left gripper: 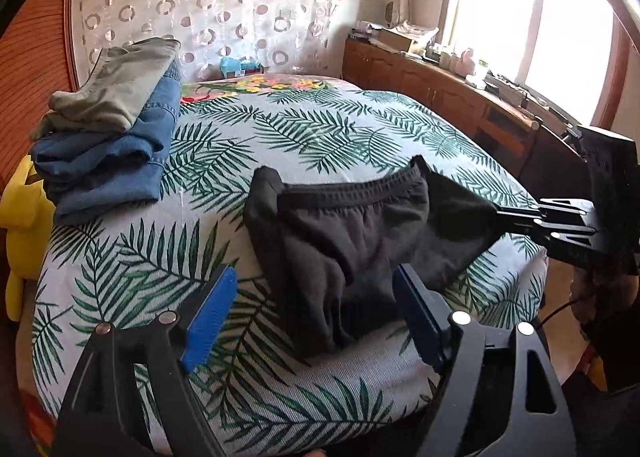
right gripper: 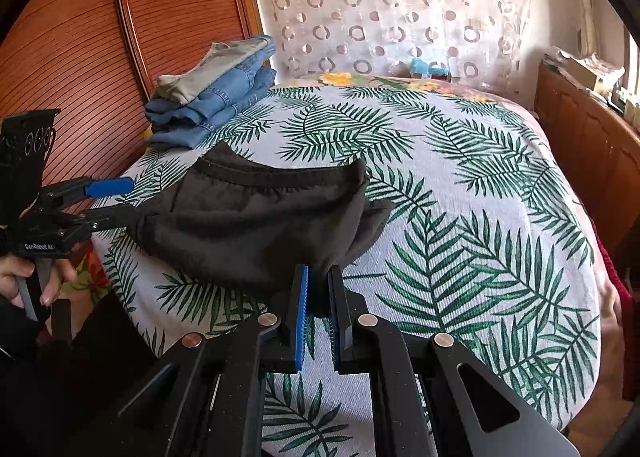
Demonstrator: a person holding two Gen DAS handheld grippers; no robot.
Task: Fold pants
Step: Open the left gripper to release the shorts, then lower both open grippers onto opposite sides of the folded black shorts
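Observation:
Black pants (left gripper: 348, 241) with an elastic waistband lie bunched on the palm-leaf bedsheet (left gripper: 320, 129). My left gripper (left gripper: 312, 317) is open, its blue pads (left gripper: 208, 317) wide apart on either side of the near fabric and not pressing on it. At the right, my right gripper (left gripper: 498, 213) is shut on a corner of the pants and holds it up off the bed. In the right wrist view the black pants (right gripper: 256, 217) run from my right gripper (right gripper: 318, 297), whose pads pinch the cloth, to the open left gripper (right gripper: 134, 199) at their far side.
A stack of folded jeans and grey-green trousers (left gripper: 108, 137) sits at the bed's far left, also seen as the stack (right gripper: 212, 105). A yellow soft toy (left gripper: 20, 217) lies beside the bed. A wooden cabinet (left gripper: 440, 97) runs under the window. A hand (right gripper: 24, 281) holds the left gripper.

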